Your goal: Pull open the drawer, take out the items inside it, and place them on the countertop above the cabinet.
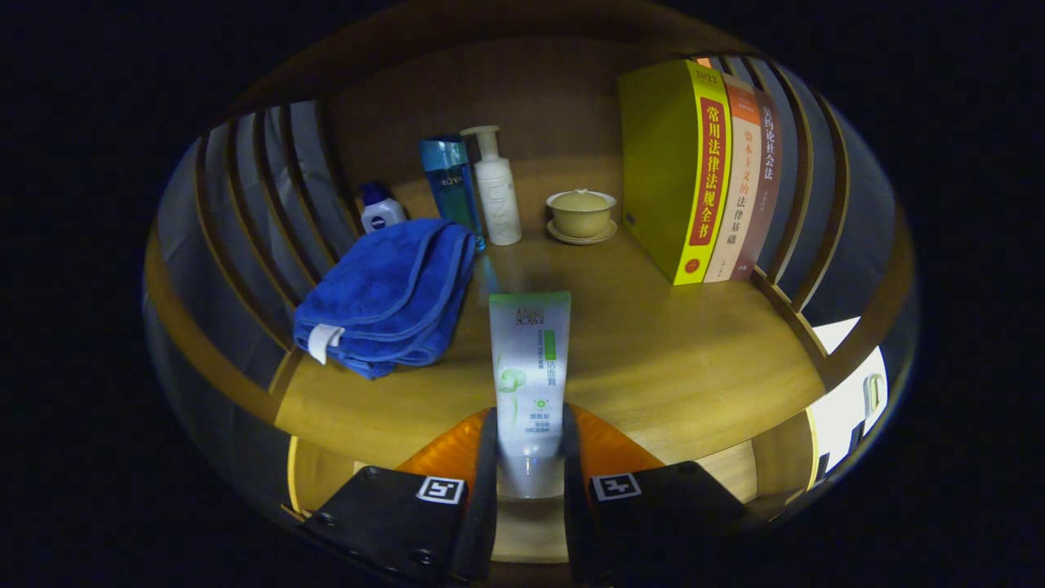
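White and green, the tube (529, 371) is clamped at its near end between both fingers of the gripper (529, 457), which are closed on it; it points ahead over the wooden countertop (686, 359). To its right lies bare wood. A folded blue towel (388, 298) sits just left. Beyond stand bottles (498, 188), a lidded cup (580, 212) and upright books (694, 171) against slatted sides (269, 188).

Dim, warm light; fisheye bends edges; slight blur.
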Demonstrator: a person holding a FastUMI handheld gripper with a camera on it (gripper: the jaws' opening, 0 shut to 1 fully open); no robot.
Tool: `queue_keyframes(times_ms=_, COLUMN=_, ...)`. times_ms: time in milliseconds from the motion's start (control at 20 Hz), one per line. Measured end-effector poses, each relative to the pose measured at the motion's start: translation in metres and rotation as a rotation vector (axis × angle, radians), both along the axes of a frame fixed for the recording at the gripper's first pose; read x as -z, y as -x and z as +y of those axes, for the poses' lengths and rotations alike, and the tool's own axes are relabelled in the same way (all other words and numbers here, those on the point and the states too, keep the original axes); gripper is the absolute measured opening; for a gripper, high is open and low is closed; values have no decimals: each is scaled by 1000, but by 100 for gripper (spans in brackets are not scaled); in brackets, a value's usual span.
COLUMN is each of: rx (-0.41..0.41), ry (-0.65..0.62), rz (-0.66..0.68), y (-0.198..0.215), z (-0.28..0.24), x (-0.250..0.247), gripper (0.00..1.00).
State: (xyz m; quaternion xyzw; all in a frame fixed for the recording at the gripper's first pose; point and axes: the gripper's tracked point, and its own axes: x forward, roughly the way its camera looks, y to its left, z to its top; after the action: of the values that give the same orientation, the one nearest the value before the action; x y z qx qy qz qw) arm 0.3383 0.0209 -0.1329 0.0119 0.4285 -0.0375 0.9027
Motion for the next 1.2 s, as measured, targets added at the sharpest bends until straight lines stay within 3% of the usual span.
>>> queue_keyframes(times_ms=500, rx=6, ry=27, rz=-20, y=-6, z=-3, x=9, gripper=55)
queue_keyframes(times_ms=750, rx=-2, ry=17, rz=-25, y=0, z=-2, x=6, gripper=72)
queue_keyframes(times_ms=850, rx=5, ry=11, rz=-38, y=5, z=-3, x=1, gripper=84)
queue_keyframes(times_ms=1000, rx=-7, ry=6, rz=-111, y=16, z=0, x=-21, gripper=99)
queue_keyframes(times_ms=1200, rx=-71, ry=-9, rz=-278, y=40, z=16, x=-66, gripper=99)
